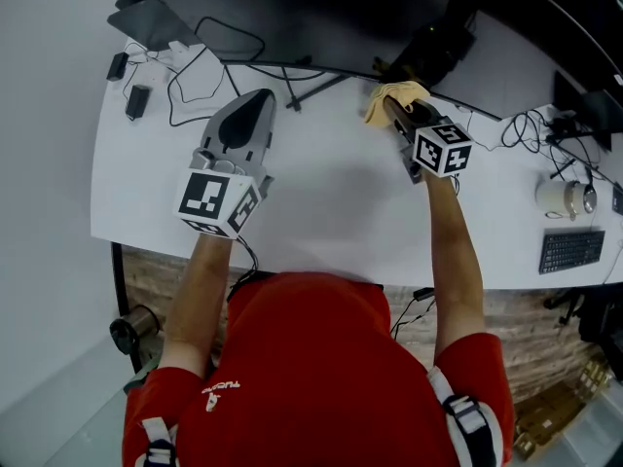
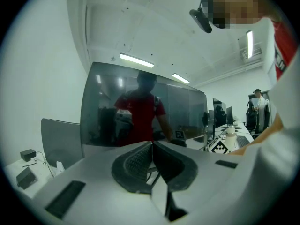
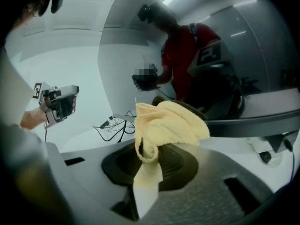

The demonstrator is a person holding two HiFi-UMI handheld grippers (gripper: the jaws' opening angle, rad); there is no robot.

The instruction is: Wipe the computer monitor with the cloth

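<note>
A dark curved computer monitor (image 1: 321,13) stands at the back of the white desk (image 1: 321,202); it also fills the left gripper view as a glossy monitor screen (image 2: 140,107) and the right gripper view as the same monitor (image 3: 234,60). My right gripper (image 1: 391,108) is shut on a yellow cloth (image 1: 395,97), held close to the monitor's lower edge; the bunched cloth (image 3: 164,125) sticks out of its jaws. My left gripper (image 1: 255,100) is shut with nothing in it, hovering over the desk left of centre, pointing at the screen.
Black cables (image 1: 209,71) and small adapters (image 1: 137,100) lie at the desk's back left. A white mug (image 1: 563,197) and black keyboard (image 1: 571,250) sit at the right. The monitor stand's legs (image 1: 292,81) spread between the two grippers.
</note>
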